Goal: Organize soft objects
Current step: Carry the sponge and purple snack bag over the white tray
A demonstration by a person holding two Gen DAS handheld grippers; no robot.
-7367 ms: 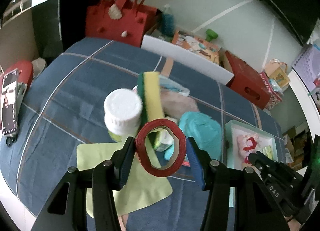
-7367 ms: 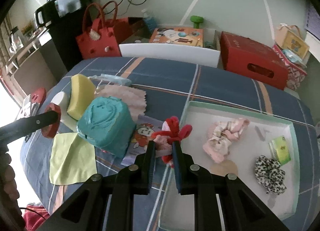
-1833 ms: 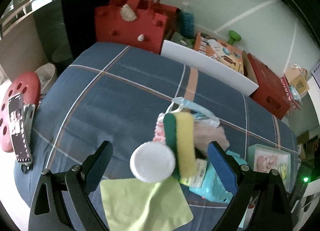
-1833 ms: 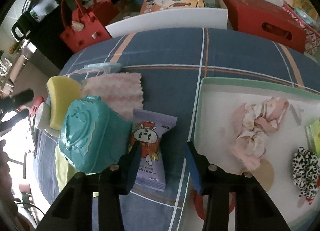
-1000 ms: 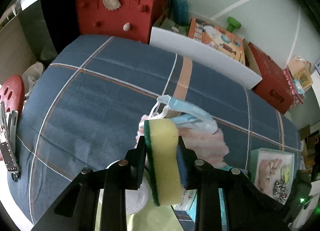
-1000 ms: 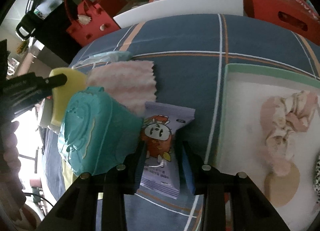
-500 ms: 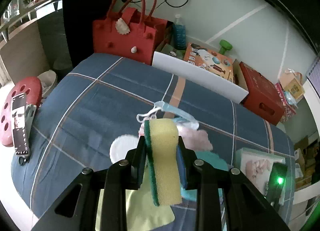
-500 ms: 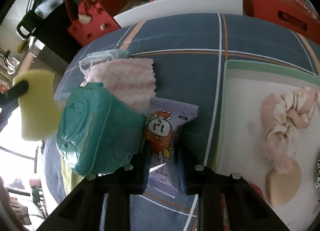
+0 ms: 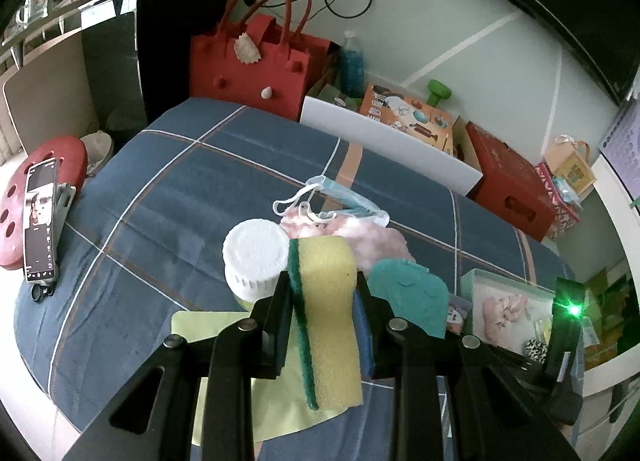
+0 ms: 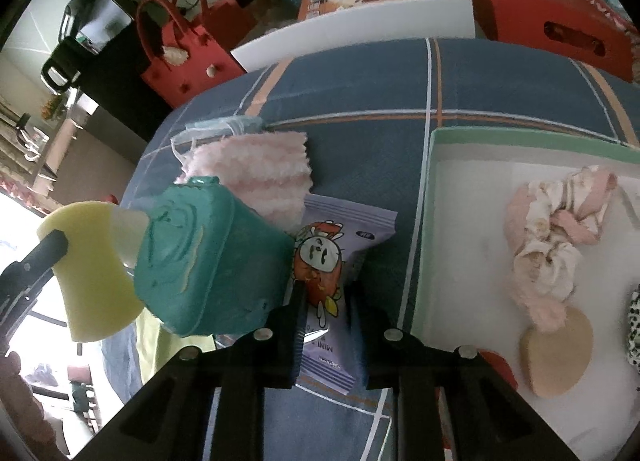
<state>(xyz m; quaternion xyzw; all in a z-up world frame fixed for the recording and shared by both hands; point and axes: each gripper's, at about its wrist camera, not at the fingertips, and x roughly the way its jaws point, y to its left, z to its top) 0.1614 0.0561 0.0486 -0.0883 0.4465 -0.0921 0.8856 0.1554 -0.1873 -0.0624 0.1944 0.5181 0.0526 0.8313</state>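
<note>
Between the left tongs (image 9: 322,301), one yellow sponge (image 9: 328,317) with a green scouring edge is clamped and held above the blue plaid bed (image 9: 192,189). Below and behind it stand one white-lidded jar (image 9: 256,257), one yellow-green cloth (image 9: 224,325) spread flat, one teal box (image 9: 408,297), one pink fluffy cloth (image 9: 372,237) and one blue face mask (image 9: 344,201) lying at the pink cloth's far edge.

The right tongs (image 10: 326,301) are clenched on one purple snack packet (image 10: 332,261), which lies on the bed just beside the teal box (image 10: 208,253) and overlaps the near edge of the pink fluffy cloth (image 10: 256,173). Right of the packet sits one green-rimmed white tray (image 10: 520,141). It holds one pink scrunchie (image 10: 552,237), one beige heart-shaped pad (image 10: 556,357), one leopard-print scrunchie (image 10: 634,325) at the frame edge and one red item (image 10: 496,369) partly hidden behind the tongs. In the right wrist view the sponge (image 10: 84,269) shows at far left.
</note>
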